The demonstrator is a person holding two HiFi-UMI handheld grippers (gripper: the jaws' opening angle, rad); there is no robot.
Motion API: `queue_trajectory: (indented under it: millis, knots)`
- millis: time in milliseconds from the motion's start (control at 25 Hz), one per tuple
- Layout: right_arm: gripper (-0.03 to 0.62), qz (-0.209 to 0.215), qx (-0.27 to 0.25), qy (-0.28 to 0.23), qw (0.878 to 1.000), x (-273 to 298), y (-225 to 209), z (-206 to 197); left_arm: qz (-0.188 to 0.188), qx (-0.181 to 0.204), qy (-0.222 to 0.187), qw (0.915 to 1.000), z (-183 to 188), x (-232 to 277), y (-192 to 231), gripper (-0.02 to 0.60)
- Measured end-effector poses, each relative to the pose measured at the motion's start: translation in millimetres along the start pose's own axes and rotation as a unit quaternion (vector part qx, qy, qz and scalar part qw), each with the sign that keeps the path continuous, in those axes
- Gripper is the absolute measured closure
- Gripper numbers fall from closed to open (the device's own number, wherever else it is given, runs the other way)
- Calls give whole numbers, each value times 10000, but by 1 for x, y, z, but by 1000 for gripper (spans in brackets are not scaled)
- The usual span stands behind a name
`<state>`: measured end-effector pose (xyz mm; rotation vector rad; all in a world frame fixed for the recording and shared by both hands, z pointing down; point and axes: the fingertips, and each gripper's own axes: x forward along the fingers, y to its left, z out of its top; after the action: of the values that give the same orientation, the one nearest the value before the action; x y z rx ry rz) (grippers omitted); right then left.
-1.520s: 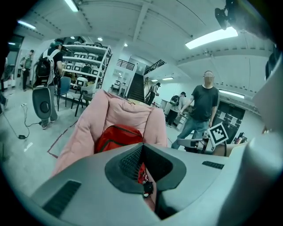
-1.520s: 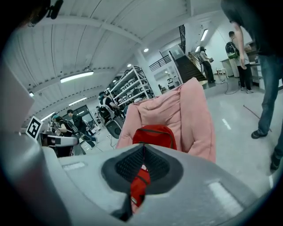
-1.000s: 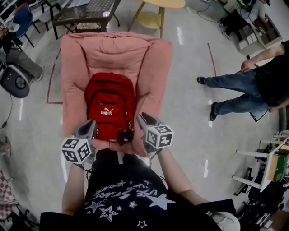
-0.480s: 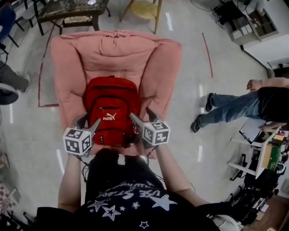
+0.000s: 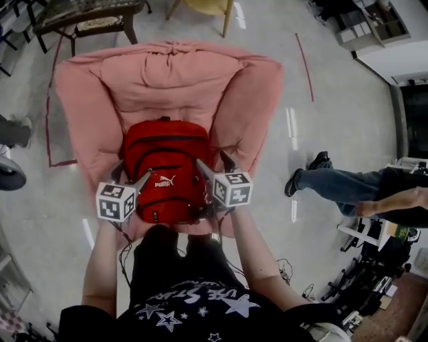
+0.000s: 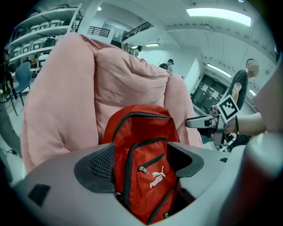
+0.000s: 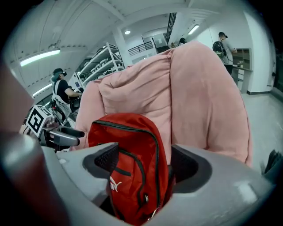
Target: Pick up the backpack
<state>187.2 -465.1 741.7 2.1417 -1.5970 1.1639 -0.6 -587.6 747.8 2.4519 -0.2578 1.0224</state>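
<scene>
A red backpack (image 5: pixel 165 170) stands upright on the seat of a pink padded armchair (image 5: pixel 167 73). My left gripper (image 5: pixel 132 175) straddles the backpack's left side, its jaws open and just widened. In the left gripper view the backpack (image 6: pixel 141 145) fills the gap of that gripper (image 6: pixel 146 162); the right pad stands clear of the cloth. My right gripper (image 5: pixel 213 162) is at the bag's right side, jaws wide after just opening. Its own view shows the backpack's edge (image 7: pixel 132 150) inside the gripper (image 7: pixel 146 164), with a gap at the right pad.
A person in jeans (image 5: pixel 348 194) walks on the floor to the right. A wooden stool (image 5: pixel 200 7) and a dark table (image 5: pixel 80 17) stand behind the armchair. Red tape lines (image 5: pixel 304 67) mark the floor. Shelving and equipment (image 5: pixel 374 254) crowd the right edge.
Both grippers have come forward and down onto the backpack's sides, and their jaws have opened. The person on the right has stepped further right.
</scene>
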Motion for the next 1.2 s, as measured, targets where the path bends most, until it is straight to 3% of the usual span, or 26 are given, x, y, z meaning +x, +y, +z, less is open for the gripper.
queue_trajectory:
  millis: [360,520,720,840,880,920,1000,1080,1120,1200]
  knots:
    - [226,-118,-178,357,9991,49,-9,-3,-274,25,172,9995,10,57,38,109]
    - [226,-126,-413,479,9979,70,-14,-1,-260,95,350,9990,10,78,53,106]
    - [226,-3,-646,610,9960,87,-21,-2,-455,-247,701,9962,2,93,59,107]
    - [227,174,-697,800,9942,98,-19,-9,-529,-86,991,9936,-6,98,56,112]
    - [227,224,-728,875,9932,103,-17,-12,-521,-27,1050,9931,-7,99,56,158]
    - [229,277,-744,942,9924,106,-16,-14,-515,-14,1084,9928,-8,99,55,266]
    - [234,339,-707,1009,9918,110,-12,-16,-601,-107,1104,9920,-9,98,48,355]
    - [396,320,-647,1008,9923,109,-10,-16,-731,-153,1087,9913,-10,95,37,479]
    - [428,351,-613,1013,9923,107,-8,-16,-765,-134,1062,9913,-10,93,32,517]
    - [511,509,-536,1002,9922,98,-1,-16,-772,-162,973,9921,-9,87,24,528]
